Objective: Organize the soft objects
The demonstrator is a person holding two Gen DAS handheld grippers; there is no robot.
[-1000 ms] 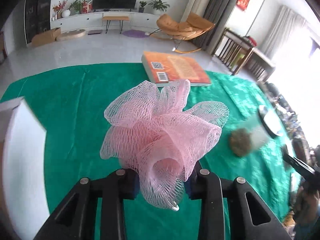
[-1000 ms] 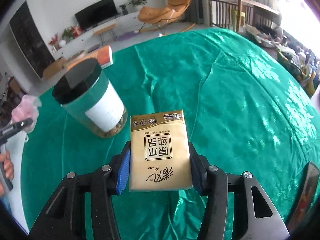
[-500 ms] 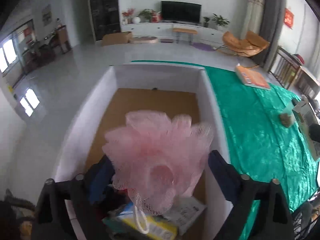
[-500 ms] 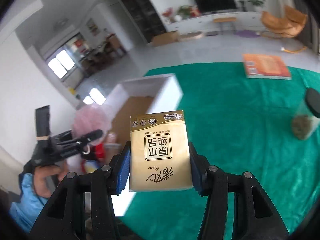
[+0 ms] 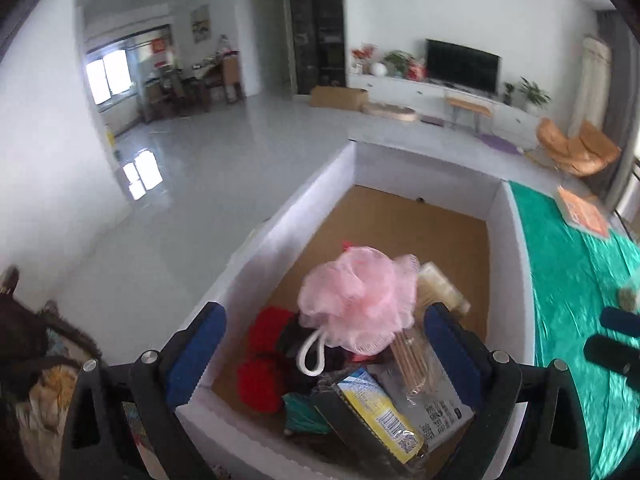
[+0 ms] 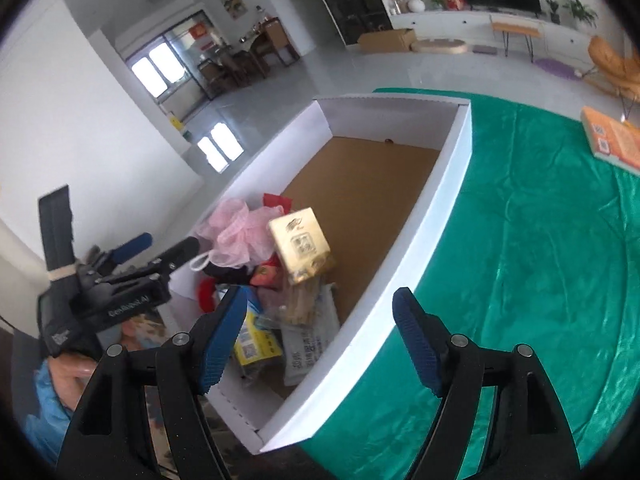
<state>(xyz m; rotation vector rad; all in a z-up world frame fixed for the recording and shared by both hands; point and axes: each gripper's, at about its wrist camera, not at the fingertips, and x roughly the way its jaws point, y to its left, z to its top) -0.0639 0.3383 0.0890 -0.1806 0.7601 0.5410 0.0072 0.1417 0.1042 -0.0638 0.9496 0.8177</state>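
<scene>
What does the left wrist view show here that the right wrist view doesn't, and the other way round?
Only the left wrist view shows the left gripper head-on, jaws wide open, and the red knitted item clearly. Only the right wrist view shows the right gripper open from behind, and the gold tissue pack's printed face. Both show the white box, the pink bath pouf inside it, the green tablecloth and the orange book.
</scene>
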